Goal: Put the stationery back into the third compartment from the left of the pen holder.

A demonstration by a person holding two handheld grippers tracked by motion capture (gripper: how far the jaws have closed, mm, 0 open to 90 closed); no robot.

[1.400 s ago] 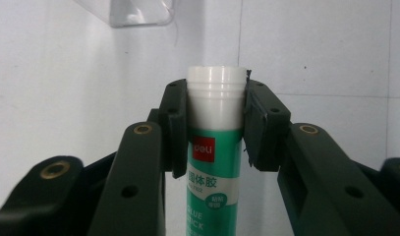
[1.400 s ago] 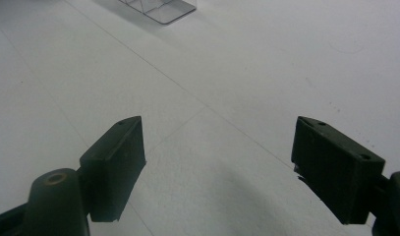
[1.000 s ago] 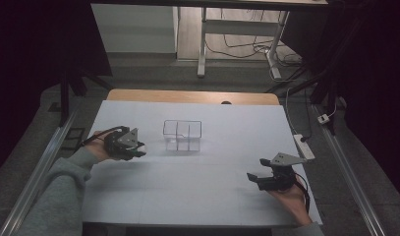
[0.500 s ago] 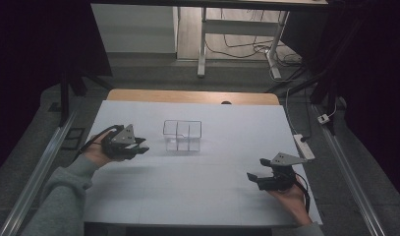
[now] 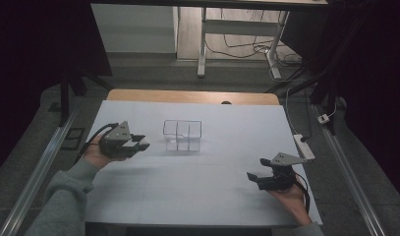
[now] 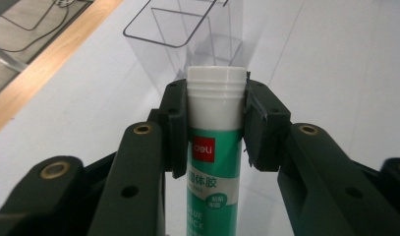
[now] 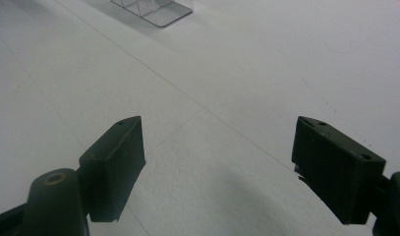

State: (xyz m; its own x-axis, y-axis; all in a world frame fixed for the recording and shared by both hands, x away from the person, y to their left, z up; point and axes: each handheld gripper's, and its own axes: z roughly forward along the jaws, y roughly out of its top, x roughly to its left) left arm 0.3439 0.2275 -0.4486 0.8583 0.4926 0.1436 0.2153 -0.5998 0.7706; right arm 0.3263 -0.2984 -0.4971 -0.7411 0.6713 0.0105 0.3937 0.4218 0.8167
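A glue stick [image 6: 214, 147] with a white cap and a green label sits clamped between the jaws of my left gripper [image 6: 215, 128], which is shut on it. In the high view that left gripper [image 5: 138, 143] hovers at the table's left, pointing right toward a clear plastic divided box [image 5: 182, 134]. The same clear box [image 6: 187, 29] stands just beyond the cap. My right gripper [image 5: 256, 178] is low at the front right, open, with nothing between its jaws [image 7: 217, 167]. A corner of the clear box [image 7: 156, 10] lies far ahead of it.
White paper [image 5: 207, 187] covers the table; a strip of wood [image 5: 192, 96] shows at its far edge. A white power strip [image 5: 304, 146] lies on the right edge. Metal rails run along both sides. Desk legs and cables stand on the floor beyond.
My left gripper, holding the glue stick, has drifted slightly left and toward the person, away from the clear box. The right gripper has stayed still.
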